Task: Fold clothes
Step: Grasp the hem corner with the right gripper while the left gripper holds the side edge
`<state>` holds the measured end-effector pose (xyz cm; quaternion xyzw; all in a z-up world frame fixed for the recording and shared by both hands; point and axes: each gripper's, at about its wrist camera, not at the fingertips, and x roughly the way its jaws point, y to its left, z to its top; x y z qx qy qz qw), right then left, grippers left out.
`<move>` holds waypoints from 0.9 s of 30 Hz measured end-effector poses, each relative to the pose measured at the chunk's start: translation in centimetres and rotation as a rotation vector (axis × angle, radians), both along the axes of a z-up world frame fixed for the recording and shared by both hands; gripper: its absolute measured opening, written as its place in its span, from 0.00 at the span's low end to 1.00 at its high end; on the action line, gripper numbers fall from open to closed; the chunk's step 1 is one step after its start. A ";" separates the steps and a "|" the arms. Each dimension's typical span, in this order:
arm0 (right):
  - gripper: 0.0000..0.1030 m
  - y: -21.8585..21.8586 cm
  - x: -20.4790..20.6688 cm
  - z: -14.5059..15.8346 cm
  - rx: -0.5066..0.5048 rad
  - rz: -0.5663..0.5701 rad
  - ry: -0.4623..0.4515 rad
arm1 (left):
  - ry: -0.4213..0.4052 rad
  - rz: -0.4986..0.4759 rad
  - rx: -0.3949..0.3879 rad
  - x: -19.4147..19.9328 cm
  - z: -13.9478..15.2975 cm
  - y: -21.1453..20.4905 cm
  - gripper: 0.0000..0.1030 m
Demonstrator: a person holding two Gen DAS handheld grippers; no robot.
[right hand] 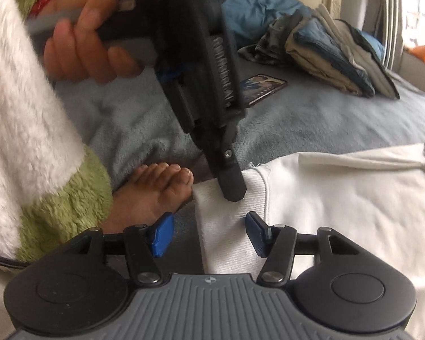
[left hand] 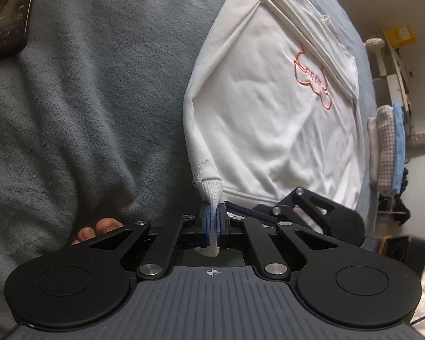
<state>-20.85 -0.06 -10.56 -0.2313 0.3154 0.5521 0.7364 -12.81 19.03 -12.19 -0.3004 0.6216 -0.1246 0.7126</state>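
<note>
A white sweatshirt [left hand: 272, 113] with an orange outline print lies flat on the grey blanket [left hand: 99, 99], one sleeve folded across its top. My left gripper [left hand: 212, 221] is shut on the ribbed cuff [left hand: 211, 191] of the sleeve along the sweatshirt's left edge. In the right wrist view my right gripper [right hand: 209, 233] is open, its blue pads on either side of the white ribbed hem [right hand: 223, 226], not closed on it. The left gripper [right hand: 231, 189] shows there from the side, pressing down on the white fabric just ahead. The sweatshirt's body [right hand: 340, 198] spreads to the right.
A phone [left hand: 5, 11] lies on the blanket at far left; it also shows in the right wrist view [right hand: 265, 87]. Folded clothes [left hand: 388, 153] are stacked at the bed's right edge. A pile of clothes [right hand: 325, 59] lies farther back. A bare foot [right hand: 155, 192] rests beside the hem.
</note>
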 end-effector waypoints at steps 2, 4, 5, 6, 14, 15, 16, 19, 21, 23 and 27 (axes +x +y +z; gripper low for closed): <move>0.55 0.3 -0.4 -0.2 -0.011 -0.004 -0.032 | 0.000 0.012 -0.020 0.0 -0.1 0.1 0.02; 0.50 0.5 -0.7 -0.4 -0.023 -0.007 -0.064 | -0.003 0.026 -0.042 -0.1 -0.1 0.2 0.02; 0.45 0.7 -0.9 -0.4 -0.029 -0.009 -0.079 | -0.005 0.031 -0.049 -0.1 -0.2 0.3 0.02; 0.39 0.7 -0.7 -0.5 -0.028 -0.019 -0.072 | -0.007 0.035 -0.057 -0.2 -0.2 0.3 0.02; 0.13 -0.4 0.7 -0.1 0.011 -0.095 -0.001 | -0.066 0.106 -0.126 -0.4 -0.2 1.4 0.06; 0.12 -0.5 0.9 -0.1 0.016 -0.104 0.010 | -0.059 0.121 -0.140 -0.4 -0.4 1.5 0.10; 0.12 -0.6 0.9 0.0 0.017 -0.105 0.011 | -0.050 0.134 -0.146 -0.3 -0.6 1.7 0.15; 0.12 -0.5 0.9 0.0 0.018 -0.100 0.005 | -0.026 0.166 -0.147 0.1 -1.2 1.9 0.30; 0.12 -0.5 0.9 0.0 0.019 -0.097 0.000 | -0.016 0.177 -0.136 0.3 -1.5 1.9 0.35; 0.12 -0.5 0.8 0.0 0.019 -0.093 -0.004 | -0.012 0.173 -0.123 0.6 -1.8 1.7 0.35; 0.12 -0.5 0.7 0.0 0.019 -0.085 -0.015 | -0.025 0.107 -0.113 1.4 -2.0 0.4 0.35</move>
